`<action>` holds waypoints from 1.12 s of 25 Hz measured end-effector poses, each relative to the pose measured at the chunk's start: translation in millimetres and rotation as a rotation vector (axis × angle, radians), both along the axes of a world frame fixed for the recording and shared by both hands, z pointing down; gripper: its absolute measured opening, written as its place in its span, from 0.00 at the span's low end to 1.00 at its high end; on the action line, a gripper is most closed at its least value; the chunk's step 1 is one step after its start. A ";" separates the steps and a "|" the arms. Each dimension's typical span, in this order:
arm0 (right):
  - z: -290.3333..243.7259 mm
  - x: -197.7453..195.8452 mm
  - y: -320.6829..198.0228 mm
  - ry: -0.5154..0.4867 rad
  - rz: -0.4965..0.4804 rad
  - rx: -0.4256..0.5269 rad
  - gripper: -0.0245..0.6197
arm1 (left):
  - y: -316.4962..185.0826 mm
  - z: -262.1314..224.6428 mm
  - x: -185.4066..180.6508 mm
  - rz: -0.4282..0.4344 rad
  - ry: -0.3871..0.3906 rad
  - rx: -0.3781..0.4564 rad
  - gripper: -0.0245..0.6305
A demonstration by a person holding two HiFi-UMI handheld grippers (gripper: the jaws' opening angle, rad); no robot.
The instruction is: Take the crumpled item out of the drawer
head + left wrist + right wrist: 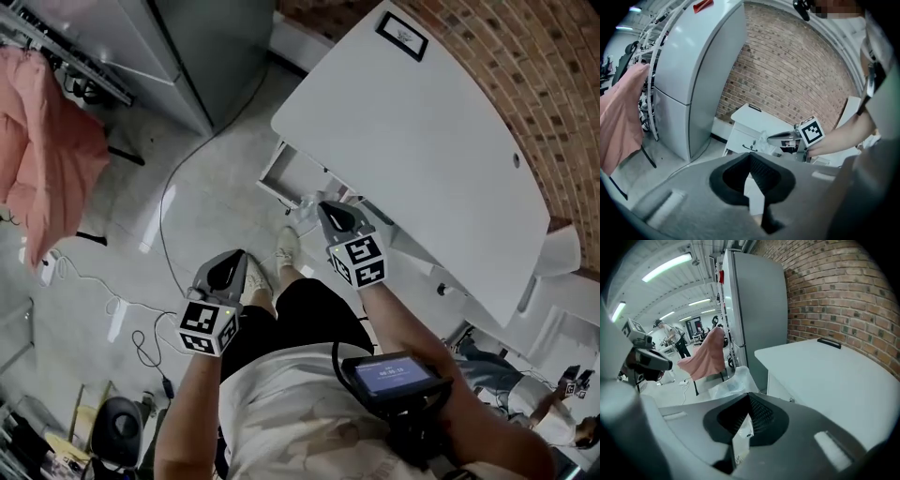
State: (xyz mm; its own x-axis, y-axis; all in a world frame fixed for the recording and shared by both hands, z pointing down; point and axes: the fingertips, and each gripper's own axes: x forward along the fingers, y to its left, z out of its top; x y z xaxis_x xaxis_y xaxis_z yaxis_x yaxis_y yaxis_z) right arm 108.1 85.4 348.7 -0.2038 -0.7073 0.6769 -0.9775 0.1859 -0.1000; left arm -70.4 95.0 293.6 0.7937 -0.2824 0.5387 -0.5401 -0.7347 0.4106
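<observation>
My right gripper was clamped on the crumpled plastic bag to hold it clear of the open drawer. My left gripper hung closed and empty, out of the way.

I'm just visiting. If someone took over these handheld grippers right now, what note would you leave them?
Right gripper: shut on the crumpled clear plastic bag, held above the open white drawer under the white table.
Left gripper: looks shut and empty, off to the side.
Done: bag gripped and out of the drawer.
Left: carry it clear and set it down.
</observation>
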 end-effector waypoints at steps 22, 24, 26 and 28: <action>-160.6 21.7 3.8 0.005 -0.003 0.274 0.05 | -27.4 -94.0 -20.8 -0.027 0.066 0.147 0.04; -171.1 24.1 6.4 0.003 -0.005 0.294 0.05 | -26.4 -99.2 -15.0 -0.019 0.074 0.154 0.04; -179.0 26.2 8.7 0.003 -0.011 0.309 0.05 | -24.6 -103.0 -8.1 -0.004 0.081 0.160 0.04; -183.3 27.5 11.7 0.002 -0.019 0.315 0.05 | -22.4 -107.1 -1.5 0.006 0.086 0.163 0.04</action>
